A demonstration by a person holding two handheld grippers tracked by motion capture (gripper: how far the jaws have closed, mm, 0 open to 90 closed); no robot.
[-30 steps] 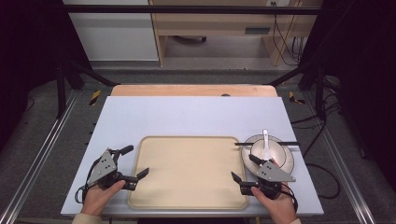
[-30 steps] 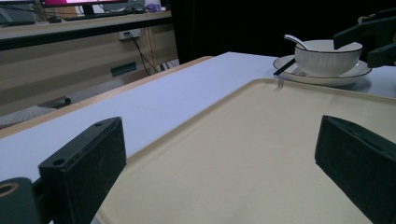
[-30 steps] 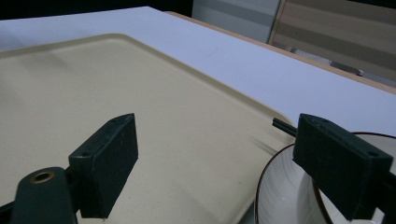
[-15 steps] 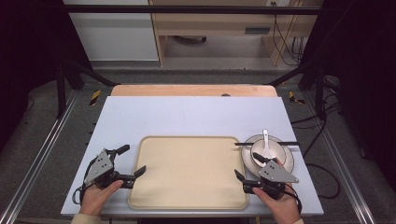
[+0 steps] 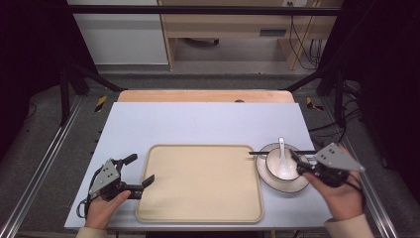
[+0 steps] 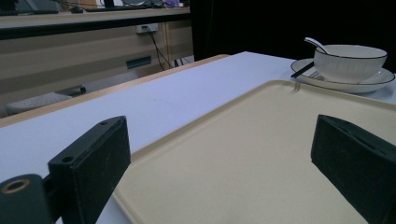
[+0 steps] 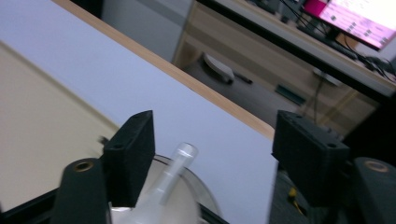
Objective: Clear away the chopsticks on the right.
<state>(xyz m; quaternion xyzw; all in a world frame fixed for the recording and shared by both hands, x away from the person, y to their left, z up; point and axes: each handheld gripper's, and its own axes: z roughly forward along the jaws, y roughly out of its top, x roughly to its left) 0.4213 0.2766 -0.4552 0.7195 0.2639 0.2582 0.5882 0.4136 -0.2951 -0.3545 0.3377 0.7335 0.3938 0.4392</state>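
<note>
The left gripper stood with jaws spread at the left edge of the tray, holding nothing. The right gripper hovered just above the bowl, jaws spread and empty. The bowl held a spoon and sat on a plate right of the tray.

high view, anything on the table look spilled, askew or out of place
Nothing stands out. The tray lies flat and square to the table edge, the bowl sits upright on its plate with the spoon inside, and chopsticks rest across the plate. No spills show.
</note>
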